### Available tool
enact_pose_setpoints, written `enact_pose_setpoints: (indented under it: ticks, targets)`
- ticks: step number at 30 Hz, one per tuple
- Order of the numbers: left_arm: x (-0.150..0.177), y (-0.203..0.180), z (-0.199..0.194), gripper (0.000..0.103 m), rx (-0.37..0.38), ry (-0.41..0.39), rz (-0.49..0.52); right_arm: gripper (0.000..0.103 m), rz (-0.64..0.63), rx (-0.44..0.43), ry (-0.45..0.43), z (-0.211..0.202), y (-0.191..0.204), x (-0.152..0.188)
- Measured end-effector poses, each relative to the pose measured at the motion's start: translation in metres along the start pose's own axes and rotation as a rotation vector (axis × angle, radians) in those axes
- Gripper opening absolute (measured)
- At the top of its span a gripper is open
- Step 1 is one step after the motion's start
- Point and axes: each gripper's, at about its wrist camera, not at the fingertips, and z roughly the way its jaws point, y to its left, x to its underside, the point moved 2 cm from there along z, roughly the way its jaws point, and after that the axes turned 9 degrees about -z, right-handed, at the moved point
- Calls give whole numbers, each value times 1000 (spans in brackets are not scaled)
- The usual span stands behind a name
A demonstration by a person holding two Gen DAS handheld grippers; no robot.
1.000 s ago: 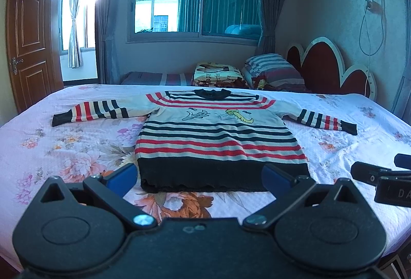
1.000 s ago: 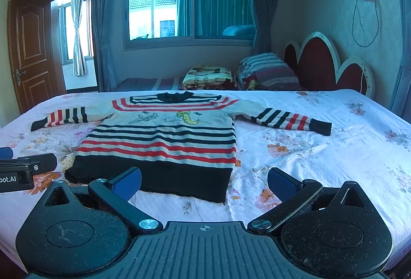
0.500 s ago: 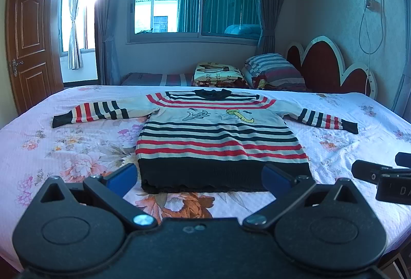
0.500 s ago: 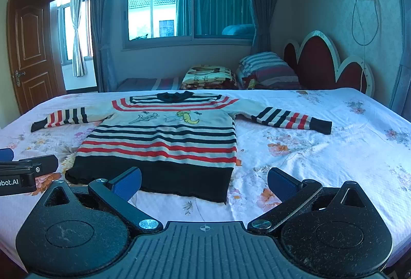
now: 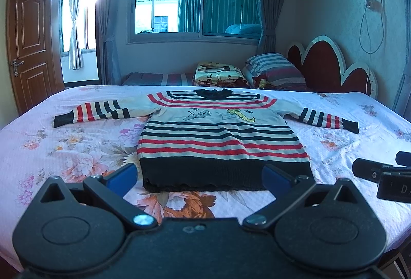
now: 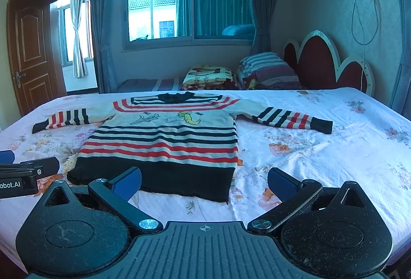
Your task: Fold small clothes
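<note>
Knitted wool in red, black and cream stripes: the sweater [image 5: 221,140] lay flat and face up on the bed [image 5: 64,150], both sleeves spread wide, collar toward the far pillows [image 5: 272,71], black hem nearest me. I judged the folding had not begun; this was the approach. My left gripper [image 5: 199,175] hung just short of the hem with its blue pads [image 5: 120,176] spread wide and nothing between them. My right gripper [image 6: 204,180] sat level with it toward the hem's right corner, equally released and empty. The next move, as I read it, called for reaching out to a sleeve cuff [image 6: 321,125] on each side, pinching the knit cleanly without snagging the flowered sheet, and drawing the sleeves across the chest. No basket or box was in sight to take the folded piece.
</note>
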Motion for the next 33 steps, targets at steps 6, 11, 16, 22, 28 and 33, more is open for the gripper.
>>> enact_pose_setpoints:
  ticks: [6, 11, 16, 22, 28, 33]
  targets:
    - [1, 0, 1, 102, -3, 0, 1, 103, -1, 0, 2, 0, 0, 0]
    - [1, -1, 1, 102, -3, 0, 2, 103, -2, 1, 1, 0, -1, 0]
    - [1, -2, 0, 102, -3, 0, 2, 103, 0, 1, 0, -1, 0, 1]
    - [2, -2, 0, 102, -4, 0, 3, 103, 1, 1, 1, -1, 3, 1]
    - [1, 2, 2, 102, -19, 4, -53, 103, 9, 13, -4, -1, 3, 1]
    - [0, -2, 8, 102, 10, -16, -23, 103, 50, 30, -15, -1, -6, 0]
